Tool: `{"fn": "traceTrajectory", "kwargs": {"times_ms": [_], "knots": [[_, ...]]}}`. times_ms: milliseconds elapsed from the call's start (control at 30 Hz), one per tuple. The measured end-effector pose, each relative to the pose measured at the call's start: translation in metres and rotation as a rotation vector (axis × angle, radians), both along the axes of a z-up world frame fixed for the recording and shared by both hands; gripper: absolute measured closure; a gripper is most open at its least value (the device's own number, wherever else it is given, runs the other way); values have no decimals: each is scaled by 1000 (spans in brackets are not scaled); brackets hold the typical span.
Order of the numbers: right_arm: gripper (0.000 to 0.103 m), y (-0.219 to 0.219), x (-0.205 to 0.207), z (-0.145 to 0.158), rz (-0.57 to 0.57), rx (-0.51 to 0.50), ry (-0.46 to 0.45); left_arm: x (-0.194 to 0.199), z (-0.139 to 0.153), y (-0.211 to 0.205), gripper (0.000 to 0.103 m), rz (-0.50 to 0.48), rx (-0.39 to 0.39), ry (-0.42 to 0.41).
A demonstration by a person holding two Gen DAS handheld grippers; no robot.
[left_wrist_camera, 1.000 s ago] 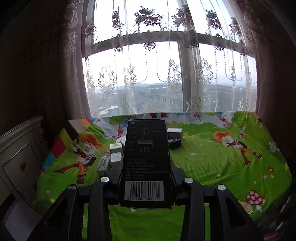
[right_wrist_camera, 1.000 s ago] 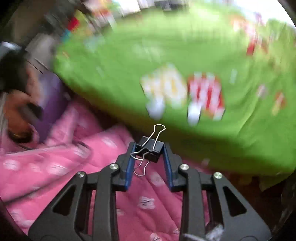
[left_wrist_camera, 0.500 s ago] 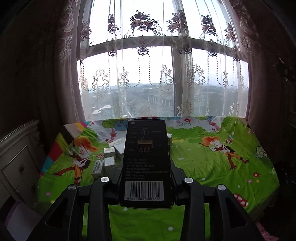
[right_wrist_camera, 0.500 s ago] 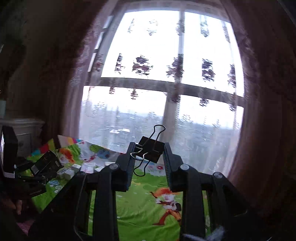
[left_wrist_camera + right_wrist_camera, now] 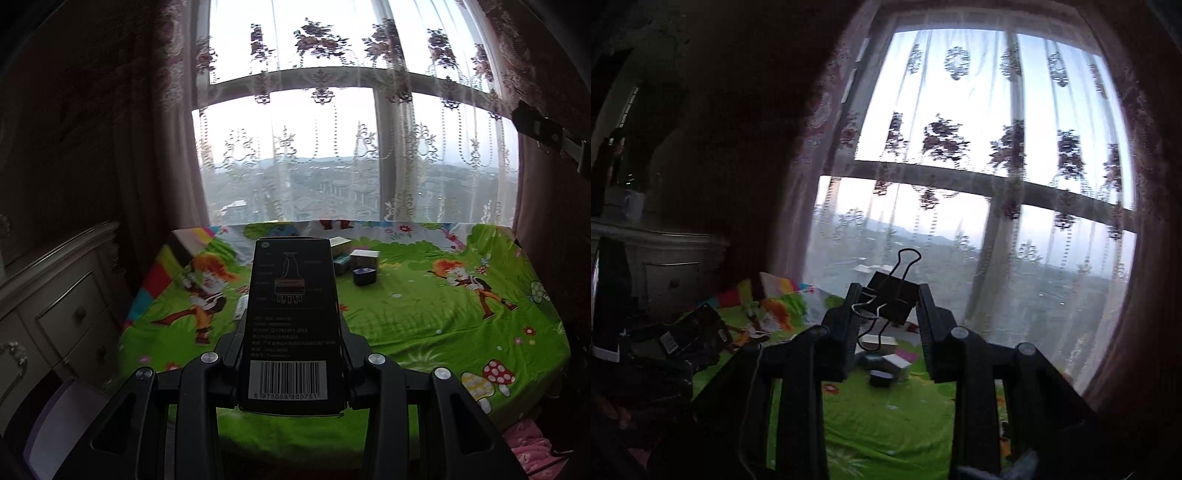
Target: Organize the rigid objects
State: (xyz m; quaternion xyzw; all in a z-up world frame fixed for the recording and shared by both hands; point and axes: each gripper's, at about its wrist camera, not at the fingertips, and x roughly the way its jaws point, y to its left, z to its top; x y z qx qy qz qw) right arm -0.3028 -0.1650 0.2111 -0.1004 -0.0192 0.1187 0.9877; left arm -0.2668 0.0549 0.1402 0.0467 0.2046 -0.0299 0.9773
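My left gripper (image 5: 293,332) is shut on a tall black box (image 5: 291,317) with a barcode at its near end, held above the near edge of the green cartoon-print surface (image 5: 424,325). Small boxes (image 5: 364,264) stand in a group near the window side of that surface. In the right wrist view my right gripper (image 5: 888,306) is shut on a black binder clip (image 5: 892,301) with wire handles, held level in the air facing the window. The left gripper with its black box (image 5: 690,336) shows at the left of that view. The small boxes (image 5: 886,360) lie below the clip.
A white dresser with drawers (image 5: 48,317) stands left of the green surface. A large window with lace curtains (image 5: 332,147) lies behind it. Pink patterned fabric (image 5: 532,450) shows at the lower right. The right half of the green surface holds no objects.
The right gripper swung up from facing down at pink fabric and the surface's edge to facing the window, clip still held. The left gripper drew back and shifted left, the box still held.
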Motion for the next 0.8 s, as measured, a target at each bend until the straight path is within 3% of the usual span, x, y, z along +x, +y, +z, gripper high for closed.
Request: {"fn": "traceTrajectory", "kwargs": {"times_ms": [433,533,800], "knots": [[70,126,8,-8,313,-77,67,-44,8,73,63,235,11,-66],[70,152,15,-7,409,-98,157,-50,3,92,63,279,7,-11],[70,231,34,-23,675,-202,458,-73,-29,168,63,453,-131,184]]}}
